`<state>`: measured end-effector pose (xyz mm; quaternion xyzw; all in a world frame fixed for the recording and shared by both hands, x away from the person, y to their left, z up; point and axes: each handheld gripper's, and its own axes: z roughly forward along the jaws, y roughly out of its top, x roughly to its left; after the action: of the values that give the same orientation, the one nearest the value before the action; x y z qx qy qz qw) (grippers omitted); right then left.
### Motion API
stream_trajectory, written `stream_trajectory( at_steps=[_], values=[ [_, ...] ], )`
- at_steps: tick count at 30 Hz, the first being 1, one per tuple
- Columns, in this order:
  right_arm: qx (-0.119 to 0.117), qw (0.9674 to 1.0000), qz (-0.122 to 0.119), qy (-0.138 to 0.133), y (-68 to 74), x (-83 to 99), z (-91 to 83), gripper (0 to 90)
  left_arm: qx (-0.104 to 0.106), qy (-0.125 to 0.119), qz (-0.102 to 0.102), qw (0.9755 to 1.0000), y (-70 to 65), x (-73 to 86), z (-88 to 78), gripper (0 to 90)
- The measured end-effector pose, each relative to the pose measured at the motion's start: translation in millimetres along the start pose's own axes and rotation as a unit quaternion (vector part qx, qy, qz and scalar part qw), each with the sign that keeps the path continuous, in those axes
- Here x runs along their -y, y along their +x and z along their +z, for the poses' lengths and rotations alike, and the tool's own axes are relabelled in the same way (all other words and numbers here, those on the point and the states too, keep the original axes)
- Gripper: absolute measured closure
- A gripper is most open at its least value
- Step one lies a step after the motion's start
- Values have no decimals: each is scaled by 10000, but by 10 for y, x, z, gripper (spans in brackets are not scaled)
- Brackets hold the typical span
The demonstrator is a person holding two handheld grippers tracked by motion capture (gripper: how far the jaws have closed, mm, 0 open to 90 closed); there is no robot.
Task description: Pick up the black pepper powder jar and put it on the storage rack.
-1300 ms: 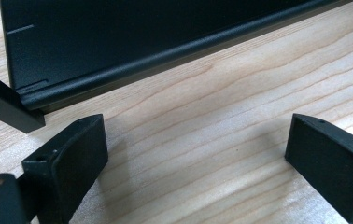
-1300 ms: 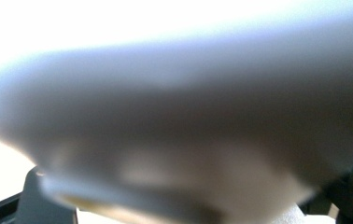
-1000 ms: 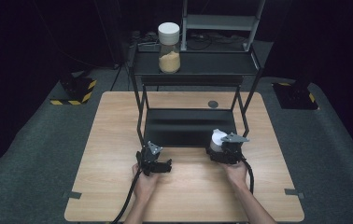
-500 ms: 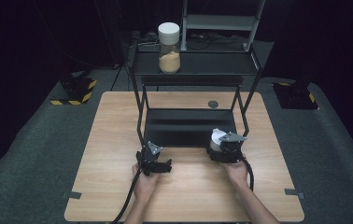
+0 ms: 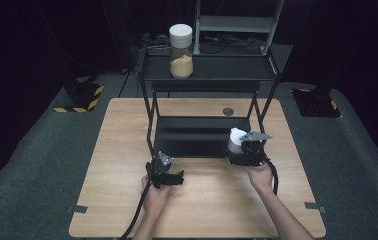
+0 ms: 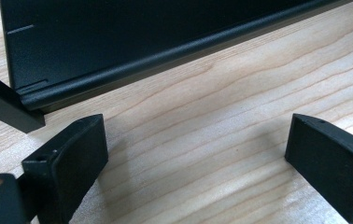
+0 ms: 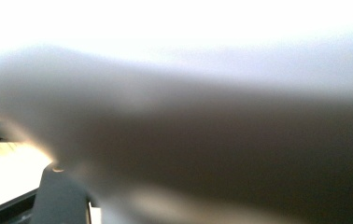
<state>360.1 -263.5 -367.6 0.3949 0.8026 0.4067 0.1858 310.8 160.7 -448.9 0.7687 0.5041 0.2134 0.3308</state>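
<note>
Right tool [image 5: 241, 150] clamped on white plastic jar [image 5: 235, 140], my guess: shelving it. Left tool [image 5: 169, 176] open, empty, parked on table [image 5: 117, 150].

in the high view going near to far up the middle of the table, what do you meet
left gripper → right gripper shut on the white container → black rack → grey disc → jar of tan powder

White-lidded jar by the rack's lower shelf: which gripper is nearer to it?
Right. The right gripper is shut on the white-lidded jar; the left gripper sits open on the table, well off to the jar's left.
</note>
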Motion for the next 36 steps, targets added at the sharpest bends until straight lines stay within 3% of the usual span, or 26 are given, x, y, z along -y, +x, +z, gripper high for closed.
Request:
stream_trajectory(
  at_steps=[8, 14, 24, 36],
  values=[
    [-195, 9998, 37, -99, -88, -183, -118, 305, -2, 1, -1, 10000, -1, 0, 0, 56],
    [-229, 9996, -75, -145, -113, -378, -254, 306, -1, 0, 0, 10000, -1, 0, 0, 56],
    [-287, 9991, -239, -217, -142, -793, -541, 306, -2, 1, -3, 10000, -2, -1, 0, 56],
    [-538, 9973, -419, -257, -178, -1354, -884, 306, -2, -7, -17, 10000, -4, 2, 1, 56]
  ],
)
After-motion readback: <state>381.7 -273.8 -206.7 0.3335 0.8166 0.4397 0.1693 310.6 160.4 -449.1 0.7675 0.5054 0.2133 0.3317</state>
